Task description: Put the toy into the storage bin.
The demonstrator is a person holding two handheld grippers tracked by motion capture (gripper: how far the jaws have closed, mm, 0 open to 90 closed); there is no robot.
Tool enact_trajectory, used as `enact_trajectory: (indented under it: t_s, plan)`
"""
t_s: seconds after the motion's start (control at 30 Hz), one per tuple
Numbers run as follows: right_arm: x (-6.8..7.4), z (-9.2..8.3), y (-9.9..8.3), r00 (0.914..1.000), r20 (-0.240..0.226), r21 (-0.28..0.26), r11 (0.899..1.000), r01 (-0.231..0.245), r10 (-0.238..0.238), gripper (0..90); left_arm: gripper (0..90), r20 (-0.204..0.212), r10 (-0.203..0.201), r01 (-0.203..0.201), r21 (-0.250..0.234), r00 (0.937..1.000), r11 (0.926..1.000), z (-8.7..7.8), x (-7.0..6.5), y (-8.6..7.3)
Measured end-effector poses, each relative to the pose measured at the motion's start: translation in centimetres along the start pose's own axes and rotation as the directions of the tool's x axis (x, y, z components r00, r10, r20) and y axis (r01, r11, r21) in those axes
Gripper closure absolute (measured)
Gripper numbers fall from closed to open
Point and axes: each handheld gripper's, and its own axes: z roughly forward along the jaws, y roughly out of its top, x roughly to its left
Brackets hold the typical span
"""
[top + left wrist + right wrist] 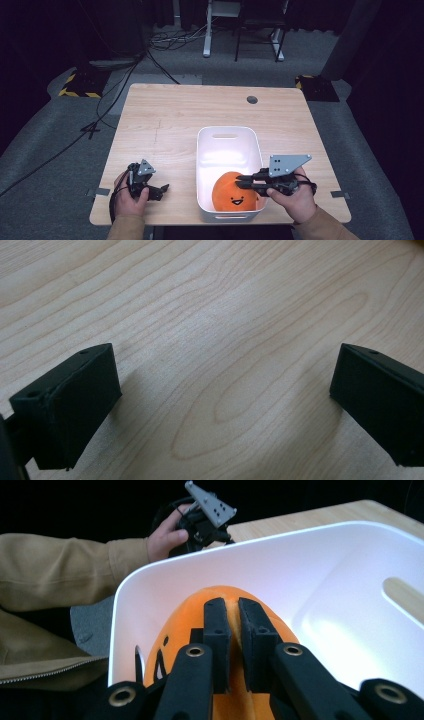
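Observation:
An orange round plush toy [226, 194] with a black smiling face sits in the near end of a white plastic bin [227, 131]. My right gripper [241, 181] reaches over the bin's right wall and is shut on the toy. In the right gripper view its jaws [235, 617] pinch a fold of the orange plush toy [185, 615] inside the white bin [310, 560]. My left gripper [161, 191] rests on the table at the near left, away from the bin. In the left gripper view its jaws [225, 390] stand wide open over bare wood with nothing between them.
The wooden table [165, 115] has a round cable hole [252, 99] at the far right. The bin's far half holds nothing. Beyond the table are grey carpet, cables and desk legs [207, 30]. The person's tan sleeve [60, 565] and left hand [165, 535] lie left of the bin.

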Motion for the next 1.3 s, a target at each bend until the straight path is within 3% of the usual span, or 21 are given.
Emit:
enact_trajectory:
  t_s: [0.57, 0.9, 1.3]
  plan:
    - [0.4, 0.0, -1.6, 0.9987, -0.018, 0.137, 0.99, -0.044, 0.047, 78.4, 0.1, -0.001, -0.001, 0.001, 0.0, 1.0, 1.0, 0.0, 0.0, 0.0]
    - [0.2, -0.2, -1.3, 0.9982, -0.019, 0.131, 0.99, -0.054, 0.057, 68.5, 0.1, 0.0, -0.002, 0.002, 0.001, 1.0, 1.0, 0.0, 0.0, 0.0]
    - [-0.2, -1.1, 0.2, 0.9992, -0.001, 0.063, 0.997, -0.041, 0.041, 56.8, 0.1, -0.003, -0.004, 0.004, -0.002, 1.0, 1.0, 0.0, 0.0, 0.0]
